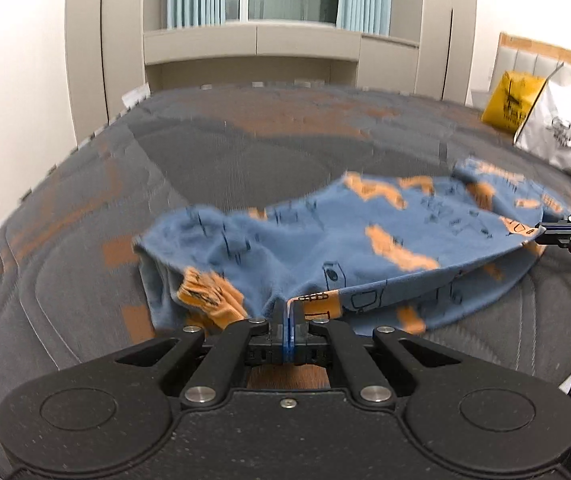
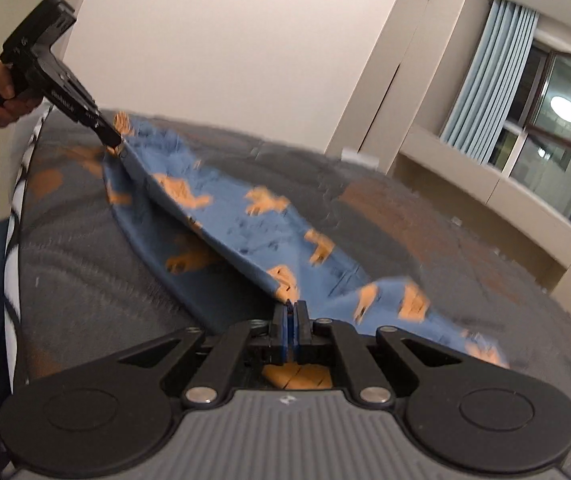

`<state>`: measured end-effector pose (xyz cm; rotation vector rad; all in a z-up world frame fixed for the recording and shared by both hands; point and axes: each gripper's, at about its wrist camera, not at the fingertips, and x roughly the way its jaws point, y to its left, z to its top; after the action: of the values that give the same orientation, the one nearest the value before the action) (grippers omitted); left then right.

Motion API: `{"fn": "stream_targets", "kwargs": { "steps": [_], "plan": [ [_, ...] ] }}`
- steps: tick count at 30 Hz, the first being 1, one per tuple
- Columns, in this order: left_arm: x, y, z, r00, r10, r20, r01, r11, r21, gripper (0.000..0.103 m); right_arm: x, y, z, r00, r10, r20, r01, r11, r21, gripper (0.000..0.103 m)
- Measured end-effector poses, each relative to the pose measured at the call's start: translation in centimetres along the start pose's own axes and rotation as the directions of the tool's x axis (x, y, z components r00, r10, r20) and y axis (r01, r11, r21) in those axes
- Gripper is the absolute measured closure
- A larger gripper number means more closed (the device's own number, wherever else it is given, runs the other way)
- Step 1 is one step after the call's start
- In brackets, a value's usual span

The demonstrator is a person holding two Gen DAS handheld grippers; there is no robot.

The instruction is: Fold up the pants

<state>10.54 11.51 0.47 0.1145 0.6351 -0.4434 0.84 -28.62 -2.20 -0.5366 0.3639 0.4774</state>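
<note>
- Right now both tongs are clamped on the pants (image 1: 365,236) — your left tongs (image 1: 287,320) pinch one edge, your right tongs (image 2: 292,320) pinch the other, and the cloth hangs stretched between them, its far part sagging onto the bed (image 1: 85,260).
- Each grip takes only a thin bite of hem (little cloth shows past the pads), so a sharp tug could pull an edge free and drop that side in a heap.
- Move the two hands unevenly and the raised edge will skew — the fold would then land crooked.
- One end of the pants looks bunched near your left tongs; laying the layer over it would likely trap a wrinkle.
- Carry it too far right and it nears the bags (image 1: 553,120) by the headboard.
</note>
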Motion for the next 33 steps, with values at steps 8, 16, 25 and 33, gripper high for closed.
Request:
{"fn": "stream_targets", "kwargs": {
  "steps": [8, 16, 25, 33],
  "plan": [
    [-0.8, -1.5, 0.3, 0.998, 0.016, 0.054, -0.010, 0.994, -0.110, 0.025, -0.1, 0.2, -0.4, 0.999, -0.011, -0.034, 0.011, 1.000, -0.005, 0.032],
    [0.7, -10.9, 4.0, 0.978, -0.081, 0.193, 0.089, 0.995, -0.033, 0.001, -5.4, -5.6, -3.2, 0.987, -0.158, -0.004, 0.149, 0.923, 0.356, 0.000],
    [7.6, -23.8, 6.5, 0.950, -0.271, 0.156, 0.236, 0.948, 0.212, 0.006, -6.4, -18.0, -10.0, 0.946, -0.226, -0.233, 0.325, 0.649, 0.688, 0.020],
    [10.3, -27.9, 6.3, 0.960, -0.260, 0.101, 0.220, 0.929, 0.297, 0.028, -0.3, -25.7, -12.5, 0.967, -0.021, -0.254, 0.205, 0.653, 0.729, 0.082]
  ]
}}
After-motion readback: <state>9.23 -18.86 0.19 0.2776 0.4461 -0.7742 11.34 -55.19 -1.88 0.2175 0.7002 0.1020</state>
